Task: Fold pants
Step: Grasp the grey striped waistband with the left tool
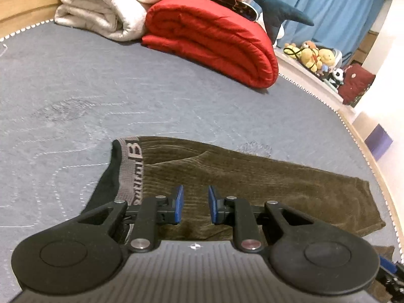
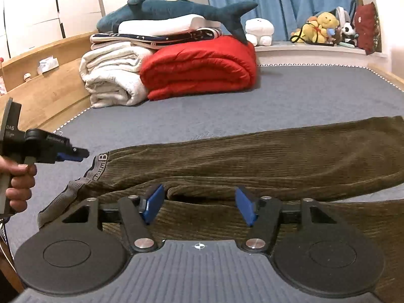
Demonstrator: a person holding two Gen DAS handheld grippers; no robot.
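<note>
On one grey mattress (image 2: 290, 96) lies one pair of pants (image 2: 252, 156) (brown); both claws, left claw (image 1: 194, 204) and right claw (image 2: 199, 204), spread, pinching nothing

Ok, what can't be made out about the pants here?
- Pants leg ends: right wrist view, cut off by the right edge.
- Waistband lettering: left wrist view, lower part hidden behind the left gripper.
- Near leg: right wrist view, partly hidden under the right gripper.
</note>
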